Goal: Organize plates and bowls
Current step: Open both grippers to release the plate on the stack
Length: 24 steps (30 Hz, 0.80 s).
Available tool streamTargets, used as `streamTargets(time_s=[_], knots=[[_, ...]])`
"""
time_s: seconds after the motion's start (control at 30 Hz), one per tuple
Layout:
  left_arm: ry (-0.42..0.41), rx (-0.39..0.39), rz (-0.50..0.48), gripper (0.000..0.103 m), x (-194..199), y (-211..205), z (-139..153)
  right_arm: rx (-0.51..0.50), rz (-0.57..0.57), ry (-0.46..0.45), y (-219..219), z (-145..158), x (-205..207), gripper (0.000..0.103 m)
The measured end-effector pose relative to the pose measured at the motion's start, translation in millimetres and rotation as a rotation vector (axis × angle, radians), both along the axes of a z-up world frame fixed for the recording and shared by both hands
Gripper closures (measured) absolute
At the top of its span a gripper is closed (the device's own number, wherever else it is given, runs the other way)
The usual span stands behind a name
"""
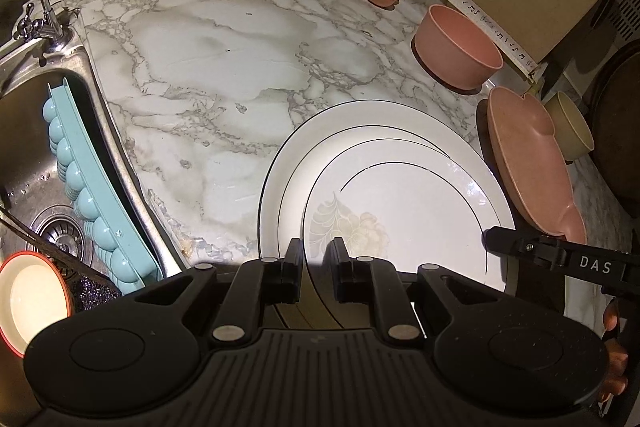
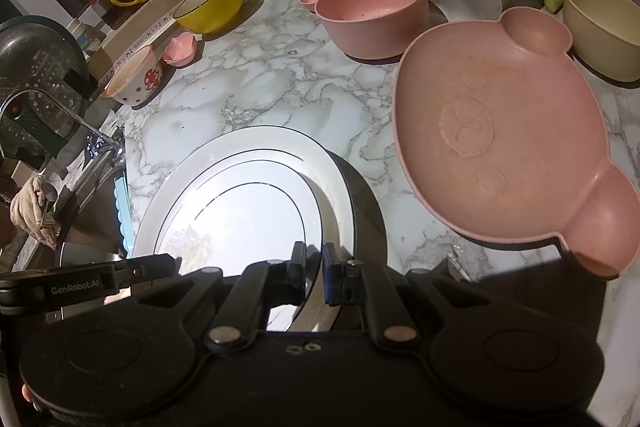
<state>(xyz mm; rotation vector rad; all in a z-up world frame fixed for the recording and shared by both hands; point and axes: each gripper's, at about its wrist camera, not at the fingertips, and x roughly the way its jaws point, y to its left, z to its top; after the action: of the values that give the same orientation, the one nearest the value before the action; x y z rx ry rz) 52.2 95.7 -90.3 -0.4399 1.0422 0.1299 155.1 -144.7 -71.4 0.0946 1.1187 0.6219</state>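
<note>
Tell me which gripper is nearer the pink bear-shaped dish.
Right. The right gripper sits at the white plate edge next to the pink bear-shaped dish. The left gripper grips the same plate's opposite edge, with the plate between it and the dish.

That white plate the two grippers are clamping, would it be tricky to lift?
Probably. The white plate shines under the light, so its glaze is likely slippery against the pads. It looks like ceramic: stiff, fairly heavy, and breakable if dropped. The left gripper and right gripper each pinch only its rim, so it might tilt.
</note>
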Motion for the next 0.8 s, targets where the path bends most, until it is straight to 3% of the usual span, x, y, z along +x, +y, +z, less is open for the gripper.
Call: streamTargets(time_s=[0.63, 0.8], knots=[[-0.021, 0.009, -0.019, 0.089, -3, 4, 10, -0.008, 0.008, 0.017, 4, -6, 4, 0.097], [-0.038, 0.017, -0.036, 0.089, -7, 0, 15, -0.015, 0.011, 0.001, 4, -1, 5, 0.087]])
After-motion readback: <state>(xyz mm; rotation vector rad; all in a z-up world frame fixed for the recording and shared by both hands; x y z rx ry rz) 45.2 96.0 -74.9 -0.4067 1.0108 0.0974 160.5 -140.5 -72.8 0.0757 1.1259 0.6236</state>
